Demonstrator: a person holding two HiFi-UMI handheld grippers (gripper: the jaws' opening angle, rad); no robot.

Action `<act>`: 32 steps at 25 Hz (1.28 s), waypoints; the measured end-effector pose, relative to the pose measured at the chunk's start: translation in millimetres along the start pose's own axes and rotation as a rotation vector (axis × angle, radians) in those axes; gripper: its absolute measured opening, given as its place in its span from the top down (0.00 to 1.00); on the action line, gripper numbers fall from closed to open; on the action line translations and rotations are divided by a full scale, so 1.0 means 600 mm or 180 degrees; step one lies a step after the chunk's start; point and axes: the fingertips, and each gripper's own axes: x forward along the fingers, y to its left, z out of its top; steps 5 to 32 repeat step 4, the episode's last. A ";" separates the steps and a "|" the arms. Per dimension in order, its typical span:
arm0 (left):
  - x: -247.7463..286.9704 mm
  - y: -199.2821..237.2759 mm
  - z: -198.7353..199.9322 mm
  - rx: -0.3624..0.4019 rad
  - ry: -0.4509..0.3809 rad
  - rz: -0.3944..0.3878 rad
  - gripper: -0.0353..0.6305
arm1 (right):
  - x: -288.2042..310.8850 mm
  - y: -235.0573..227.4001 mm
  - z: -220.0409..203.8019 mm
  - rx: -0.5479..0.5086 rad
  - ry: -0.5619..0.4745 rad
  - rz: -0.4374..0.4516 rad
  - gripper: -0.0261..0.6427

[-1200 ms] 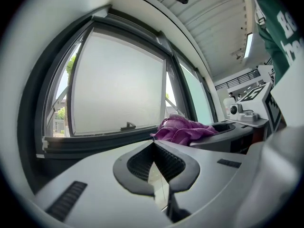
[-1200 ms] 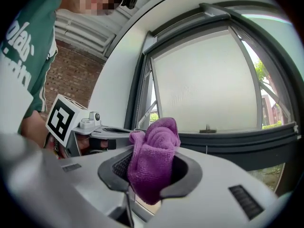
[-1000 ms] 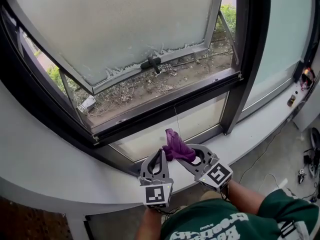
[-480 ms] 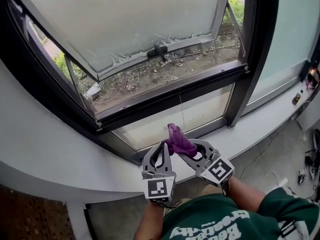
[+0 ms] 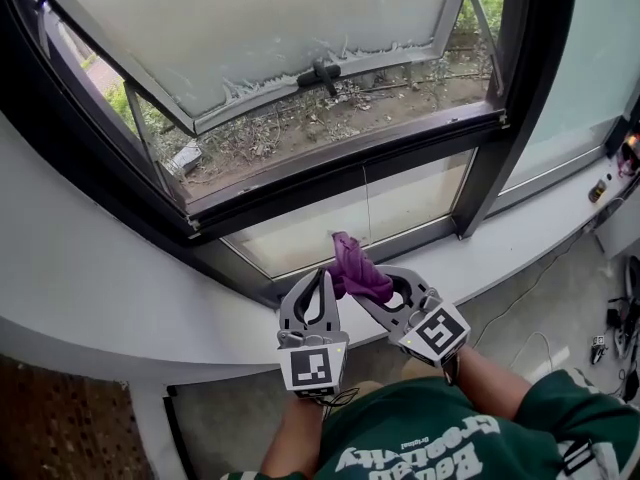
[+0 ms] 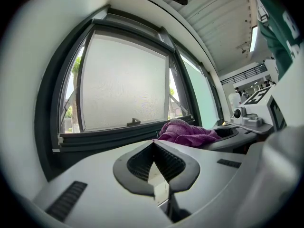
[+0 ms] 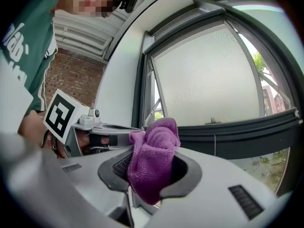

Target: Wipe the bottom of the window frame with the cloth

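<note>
My right gripper [image 5: 360, 283] is shut on a bunched purple cloth [image 5: 352, 266], which sticks up past its fingertips. In the right gripper view the cloth [image 7: 152, 167] fills the space between the jaws of that gripper [image 7: 151, 158]. Right beside it, my left gripper [image 5: 324, 280] is shut with nothing in it, and in its own view the tips of the left gripper [image 6: 153, 144] touch. The cloth [image 6: 186, 133] lies just to its right. The dark bottom rail of the window frame [image 5: 350, 173] runs above and beyond both grippers, apart from them.
The frosted sash [image 5: 260, 28] is swung outward, with its handle [image 5: 322, 73] at the lower edge. Dry litter on the ground [image 5: 300, 128] shows through the gap. A dark mullion [image 5: 515, 98] stands at the right. A white curved sill [image 5: 110, 308] runs below, and cables lie on the floor [image 5: 600, 348].
Both grippers stay side by side, the right one still holding the cloth. The head view has shifted, so the window now sits slightly higher and further right.
</note>
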 end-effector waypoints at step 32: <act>0.009 0.008 0.000 0.0023 -0.0011 0.0025 0.94 | 0.005 -0.019 0.003 -0.0014 -0.0041 -0.0045 0.77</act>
